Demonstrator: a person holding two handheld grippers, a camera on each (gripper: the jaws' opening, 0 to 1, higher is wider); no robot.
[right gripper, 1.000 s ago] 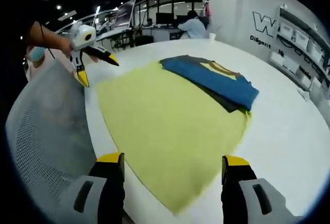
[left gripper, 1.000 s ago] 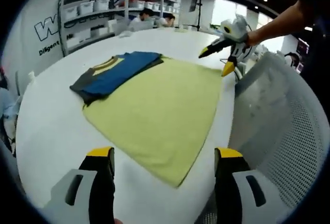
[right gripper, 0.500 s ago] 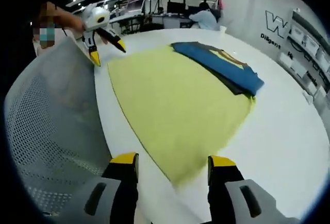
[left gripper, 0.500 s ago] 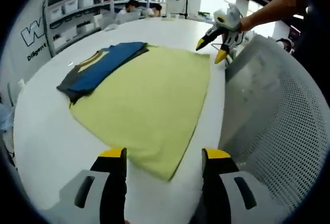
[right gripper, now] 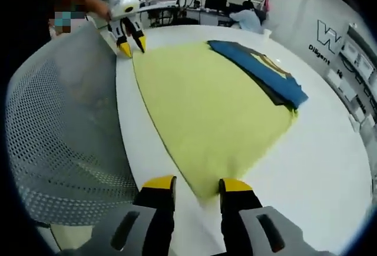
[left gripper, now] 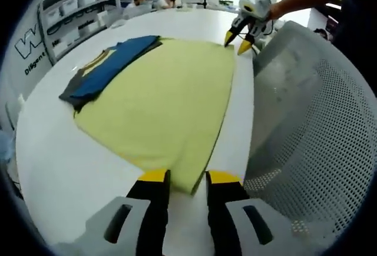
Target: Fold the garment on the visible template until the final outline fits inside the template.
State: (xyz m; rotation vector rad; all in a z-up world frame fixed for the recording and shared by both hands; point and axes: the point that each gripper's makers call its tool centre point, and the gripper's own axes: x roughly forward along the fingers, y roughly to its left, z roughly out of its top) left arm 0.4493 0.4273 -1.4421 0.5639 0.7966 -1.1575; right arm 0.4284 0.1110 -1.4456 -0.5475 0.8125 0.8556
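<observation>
Left gripper view, left to right: folded blue-and-grey T-shirt with a yellow collar (left gripper: 109, 70) lies upper left on the round white counter (left gripper: 53, 162), overlapping the far edge of the pale yellow cloth template (left gripper: 171, 109) spread across frame centre. Left gripper (left gripper: 184, 178) at bottom centre, yellow-tipped jaws nearly closed around the template's near corner; whether cloth is actually pinched, cannot tell. Right gripper (left gripper: 237, 40) at upper right, jaws narrowed at the opposite near-edge corner. White mesh chair back (left gripper: 312, 132) takes up the right.

Right gripper view, left to right: mesh chair back on the left, left gripper at upper left on its corner, template in the centre, T-shirt (right gripper: 265, 73) at upper right along the template's far edge. Right gripper at bottom centre, jaws almost together at the template corner.

Judgement: both grippers sit on the two near corners, probably to tug or straighten the template so its outline reads flat for checking the fold.
</observation>
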